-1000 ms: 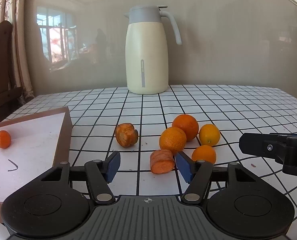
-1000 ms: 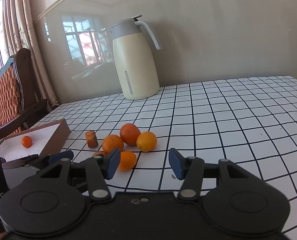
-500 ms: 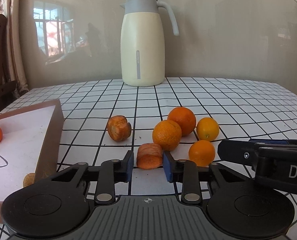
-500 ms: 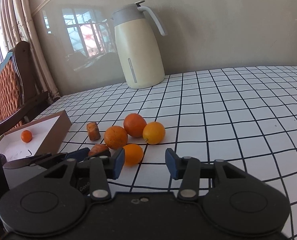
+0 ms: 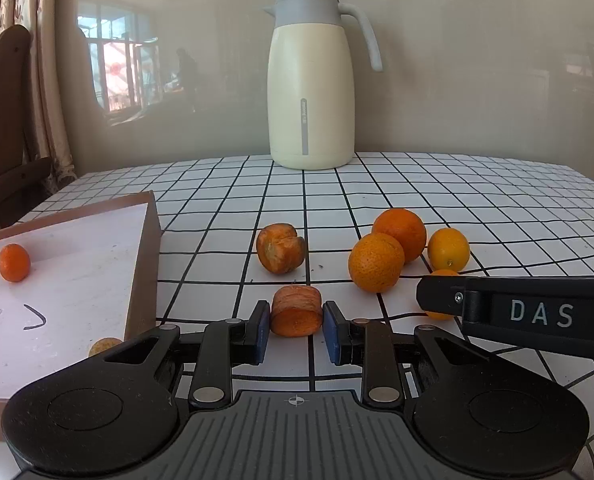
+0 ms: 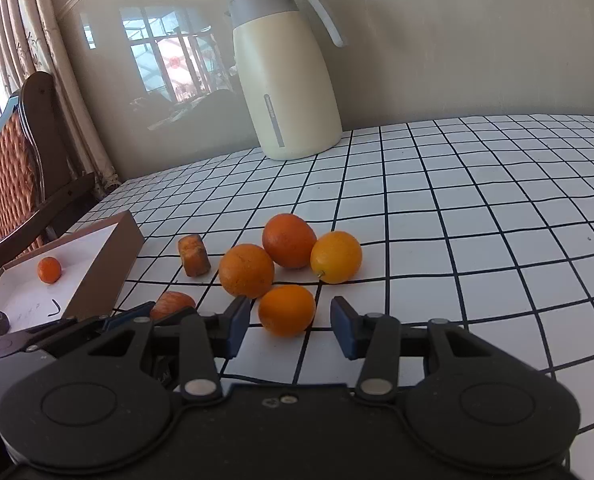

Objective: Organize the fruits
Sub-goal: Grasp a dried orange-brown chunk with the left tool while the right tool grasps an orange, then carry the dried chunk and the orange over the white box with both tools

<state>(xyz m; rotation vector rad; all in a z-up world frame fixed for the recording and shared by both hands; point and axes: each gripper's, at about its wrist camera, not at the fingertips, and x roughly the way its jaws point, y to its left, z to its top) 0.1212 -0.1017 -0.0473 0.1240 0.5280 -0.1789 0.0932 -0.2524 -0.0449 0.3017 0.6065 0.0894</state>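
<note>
1. In the left wrist view, our left claw (image 5: pixel 296 330) is closed on a stubby orange fruit piece (image 5: pixel 296 312), with both blue pads pressing its sides as it sits on the checked tabletop (image 5: pixel 477 200).
2. Just beyond it lies a second brownish fruit chunk (image 5: pixel 280 248), apart from the held one.
3. To the right we see a cluster of round fruits: a big orange (image 5: pixel 376 262) touching a darker orange (image 5: pixel 400 232) behind it, and a yellow-orange fruit (image 5: pixel 449 249) just beside those. A small orange (image 5: pixel 443 274) is mostly hidden behind the black finger of our right claw (image 5: pixel 517 312), marked "DAS".
4. On the left stands a brown box (image 5: pixel 145 264) with a white floor; one tiny orange (image 5: pixel 14 262) lies inside it. Another small yellowish fruit (image 5: pixel 105 346) peeks out on the tabletop by the box's near corner.
5. A cream jug (image 5: pixel 311 80) stands upright at the far side of the tabletop.
6. In the right wrist view, our right claw (image 6: pixel 291 322) is partly open around the small orange (image 6: pixel 287 310). The left pad is right at the fruit's side, and the right pad stands clear of it. Its jaws have just been closing.
7. The other three round fruits sit touching just behind it; the box (image 6: pixel 97 272) lies at the left.
</note>
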